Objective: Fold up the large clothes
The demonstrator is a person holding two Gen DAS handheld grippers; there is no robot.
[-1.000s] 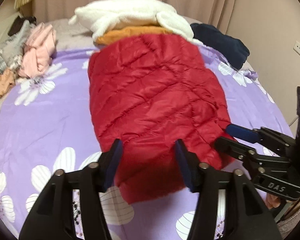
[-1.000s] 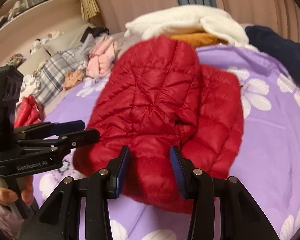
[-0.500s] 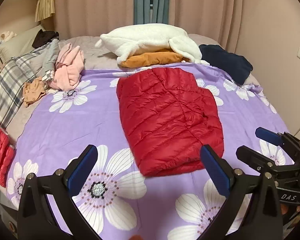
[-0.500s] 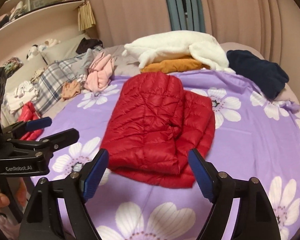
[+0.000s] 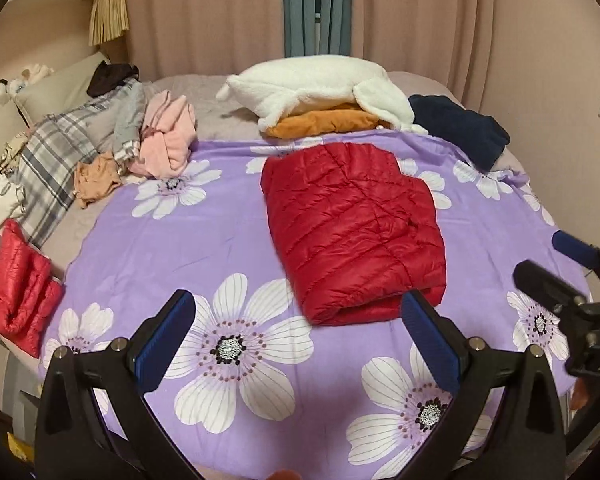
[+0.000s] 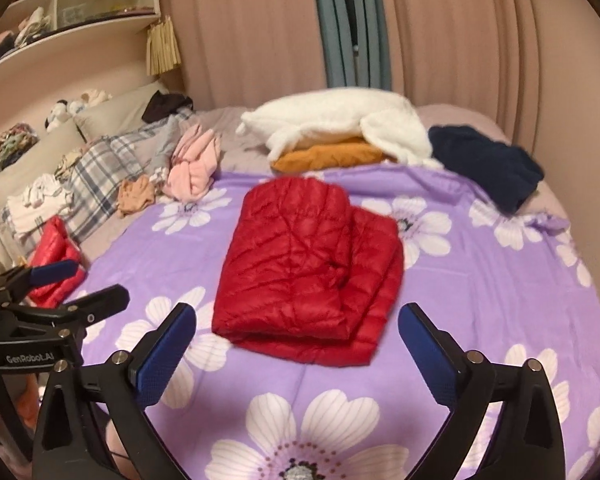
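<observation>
Now, our notes on this frame:
Jacket: the red down jacket [image 5: 354, 232] lies folded into a compact block on the purple flowered sheet [image 5: 172, 256], near the middle of the bed; we judge it sits there because the sheet gives a flat bare patch to fold on
Fold quality: the right side shows a second layer stepping out from under the top one, so the stack is not square; the puffy fill likely keeps it from lying flatter
Left gripper: the left gripper [image 5: 300, 344] hangs above the sheet in front of the jacket, jaws spread wide, nothing between them
Right gripper: the right gripper [image 6: 296, 354] has jaws opening, now wide, with only sheet between them; it touches no cloth
Why apart: we read both grippers, clear of the jacket's near edge, as a release, this fold done
Finished pile: white fleece [image 5: 320, 84] over an orange garment [image 5: 324, 122] at the far edge, kept off the folding patch
Unfolded heap: pink clothes [image 5: 166, 136] and plaid fabric [image 5: 56, 160] at the left, probably waiting
Second red piece: a red quilted item [image 5: 20, 284] at the left bed edge, well apart
</observation>
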